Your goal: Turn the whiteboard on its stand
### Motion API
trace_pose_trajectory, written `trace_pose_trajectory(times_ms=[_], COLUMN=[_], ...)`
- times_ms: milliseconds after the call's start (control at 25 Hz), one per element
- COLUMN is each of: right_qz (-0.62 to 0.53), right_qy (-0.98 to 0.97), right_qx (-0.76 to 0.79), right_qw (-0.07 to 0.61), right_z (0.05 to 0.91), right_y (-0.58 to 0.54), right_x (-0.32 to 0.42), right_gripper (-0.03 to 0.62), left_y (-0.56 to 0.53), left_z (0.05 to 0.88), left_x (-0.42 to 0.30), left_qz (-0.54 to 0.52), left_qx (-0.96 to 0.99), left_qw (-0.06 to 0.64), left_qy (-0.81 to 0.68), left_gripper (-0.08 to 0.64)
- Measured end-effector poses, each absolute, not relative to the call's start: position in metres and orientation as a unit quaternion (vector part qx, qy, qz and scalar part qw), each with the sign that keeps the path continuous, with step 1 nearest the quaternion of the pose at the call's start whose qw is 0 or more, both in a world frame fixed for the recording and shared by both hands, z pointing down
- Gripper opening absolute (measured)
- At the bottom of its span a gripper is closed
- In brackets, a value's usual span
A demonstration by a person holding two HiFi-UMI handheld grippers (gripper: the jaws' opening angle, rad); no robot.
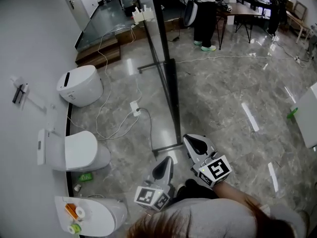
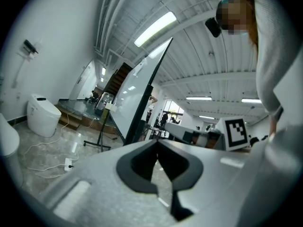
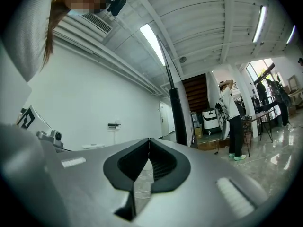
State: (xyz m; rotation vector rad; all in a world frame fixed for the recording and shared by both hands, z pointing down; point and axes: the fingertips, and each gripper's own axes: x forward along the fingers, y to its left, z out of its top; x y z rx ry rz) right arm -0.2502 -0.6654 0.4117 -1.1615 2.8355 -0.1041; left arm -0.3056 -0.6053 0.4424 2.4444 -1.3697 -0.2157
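Approach step: the left gripper (image 1: 167, 159) and right gripper (image 1: 188, 138), both closed and empty, sit near the whiteboard (image 1: 171, 95), whose near edge probably needs pushing sideways next

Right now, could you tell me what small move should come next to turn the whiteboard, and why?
Probably open the right gripper and ease it toward the near edge of the whiteboard: it is shut, empty and short of it.

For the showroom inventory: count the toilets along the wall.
3, all along the left wall: farthest toilet, middle toilet, nearest toilet at the bottom edge. Others may lie out of frame.
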Motion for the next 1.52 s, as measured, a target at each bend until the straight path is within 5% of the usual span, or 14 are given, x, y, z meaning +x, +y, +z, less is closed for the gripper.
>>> trace_pose_trajectory(times_ms=[240,600,840,1520], right_qz=[-0.020,-0.006,0.012,-0.002], right_qy=[0.925,0.907,0.899,0.885], right_qx=[-0.379,-0.420,-0.437,-0.466], right_qw=[0.033,0.037,0.012,-0.009], right_z=[0.397,0.382,0.379,0.401], right_y=[-0.692,-0.782,-0.838,-0.910], right_x=[-0.259,-0.269,-0.292,-0.318], right_gripper=[0.006,0.245,0.338,0.320], left_y=[-0.625,-0.632,-0.627,-0.618], left_z=[0.422,0.422,0.425,0.429], left_x=[-0.316,-0.326,-0.334,-0.359], left_qz=[-0.085,-0.086,-0.088,-0.089], left_qx=[0.851,0.839,0.833,0.805], left_qw=[0.139,0.135,0.135,0.136], left_qy=[-0.500,-0.520,-0.530,-0.571], left_gripper=[0.002,0.000,0.002,0.000])
